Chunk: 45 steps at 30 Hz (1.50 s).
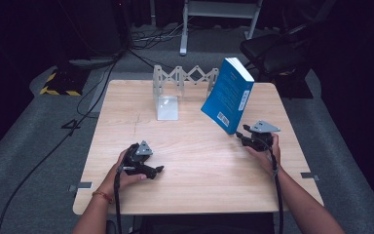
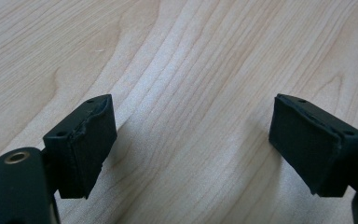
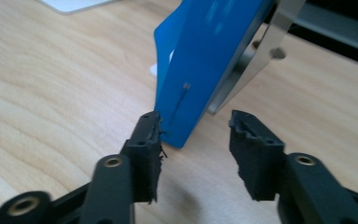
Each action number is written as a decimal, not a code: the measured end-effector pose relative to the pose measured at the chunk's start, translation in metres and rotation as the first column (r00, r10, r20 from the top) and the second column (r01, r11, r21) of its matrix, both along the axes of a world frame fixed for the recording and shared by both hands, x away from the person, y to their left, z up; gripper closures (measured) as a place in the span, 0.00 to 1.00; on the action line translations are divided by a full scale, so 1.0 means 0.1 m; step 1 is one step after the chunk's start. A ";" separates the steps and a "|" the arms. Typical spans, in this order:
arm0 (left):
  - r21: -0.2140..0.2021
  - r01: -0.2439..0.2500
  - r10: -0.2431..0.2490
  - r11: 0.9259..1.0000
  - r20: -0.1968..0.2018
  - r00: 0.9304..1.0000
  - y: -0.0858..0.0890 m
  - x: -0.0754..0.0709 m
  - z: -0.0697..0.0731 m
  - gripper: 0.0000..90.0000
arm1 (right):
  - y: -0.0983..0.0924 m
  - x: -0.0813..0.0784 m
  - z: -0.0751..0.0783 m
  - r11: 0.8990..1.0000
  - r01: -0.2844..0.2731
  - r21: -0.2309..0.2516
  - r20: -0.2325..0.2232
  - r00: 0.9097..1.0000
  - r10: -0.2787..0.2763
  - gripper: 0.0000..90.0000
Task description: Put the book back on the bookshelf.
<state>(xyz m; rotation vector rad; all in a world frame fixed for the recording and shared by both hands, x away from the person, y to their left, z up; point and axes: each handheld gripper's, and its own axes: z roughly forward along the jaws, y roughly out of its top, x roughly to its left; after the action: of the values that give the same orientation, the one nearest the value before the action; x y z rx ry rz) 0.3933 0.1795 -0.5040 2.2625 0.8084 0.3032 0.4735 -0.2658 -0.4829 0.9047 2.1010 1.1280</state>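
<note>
We parted our right gripper (image 3: 193, 140) beside the tilted blue book (image 1: 228, 95), left gripper (image 2: 193, 144) wide, empty, on the table (image 1: 195, 165).

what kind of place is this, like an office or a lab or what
Probably a lab or recording studio, not an office. A lone wooden table stands on grey carpet amid dark surroundings, loose cables run across the floor, and hazard-striped tape marks a stand's base at the back left.

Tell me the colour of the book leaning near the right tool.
Blue cover with white page edges; the leaning paperback book shows best in the high view.
</note>
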 end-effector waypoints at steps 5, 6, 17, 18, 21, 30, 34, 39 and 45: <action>0.001 -0.001 0.001 1.000 0.000 1.000 0.00 0.00 0.00 0.17 | -0.03 -0.03 0.24 0.999 -0.034 0.004 -0.015 0.999 0.034 0.44; 0.001 -0.001 0.001 1.000 0.000 1.000 0.00 0.00 0.00 0.17 | -0.05 -0.06 0.34 0.997 -0.068 -0.030 -0.038 0.997 0.067 0.40; 0.000 -0.003 0.003 1.000 0.001 1.000 0.00 0.00 0.00 0.17 | -0.24 -0.38 0.61 0.982 -0.140 -0.127 -0.087 0.988 0.130 0.30; -0.001 -0.005 0.005 1.000 -0.001 1.000 0.00 0.00 0.00 0.17 | -0.25 -0.40 0.61 0.979 -0.148 -0.141 -0.093 0.986 0.136 0.29; -0.002 -0.015 0.015 1.000 -0.003 1.000 -0.01 -0.01 0.00 0.17 | -0.33 -0.51 0.56 0.972 -0.162 -0.167 -0.105 0.984 0.146 0.29; 0.006 -0.024 0.024 1.000 0.003 1.000 -0.01 -0.02 0.00 0.17 | -0.77 -0.74 0.26 0.977 -0.134 -0.166 -0.147 0.983 0.110 0.28; 0.006 -0.025 0.025 1.000 0.004 1.000 -0.01 -0.03 0.00 0.17 | -0.90 -0.80 0.18 0.978 -0.121 -0.168 -0.167 0.982 0.093 0.28; -0.002 -0.035 0.035 0.999 -0.006 0.999 -0.02 -0.04 0.00 0.17 | -1.16 -0.90 0.05 0.991 -0.084 -0.108 -0.197 0.979 0.062 0.28; -0.001 -0.034 0.034 0.999 -0.005 0.999 -0.02 -0.05 0.00 0.17 | -1.45 -0.95 -0.14 0.999 0.010 -0.043 -0.248 0.969 -0.020 0.27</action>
<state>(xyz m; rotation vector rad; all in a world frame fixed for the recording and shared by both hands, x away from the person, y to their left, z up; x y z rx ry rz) 0.3888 0.1773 -0.5040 2.2509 0.8504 0.3133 0.3782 -0.4110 -0.4973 1.0883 2.3038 1.0021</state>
